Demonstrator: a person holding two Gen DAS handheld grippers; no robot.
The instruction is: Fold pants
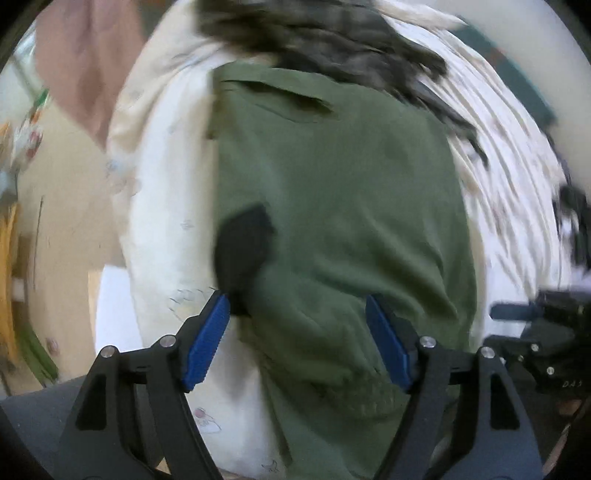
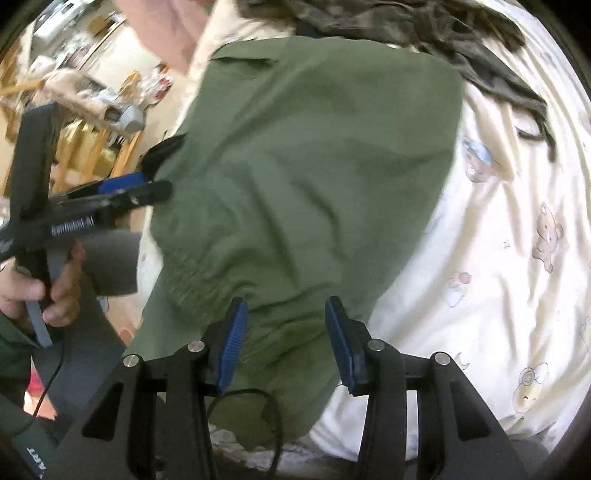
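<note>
Olive green pants [image 1: 332, 192] lie folded into a broad panel on a white printed bed sheet [image 1: 162, 221]. A black patch [image 1: 243, 251] shows at their left edge. My left gripper [image 1: 296, 299] hangs over the near end of the pants, jaws wide, with nothing pinched between the blue pads [image 1: 210, 339]. In the right wrist view the pants [image 2: 303, 177] fill the middle. My right gripper [image 2: 286, 301] hovers open above their gathered waistband. The left gripper [image 2: 136, 188] shows there at the pants' left edge, held by a hand [image 2: 40, 288].
A dark crumpled garment [image 2: 424, 26] lies at the far end of the bed, past the pants. A pink cloth [image 2: 170, 29] sits at the upper left. The bear-print sheet [image 2: 498, 240] spreads to the right. Cluttered wooden furniture [image 2: 92, 122] stands beyond the bed's left side.
</note>
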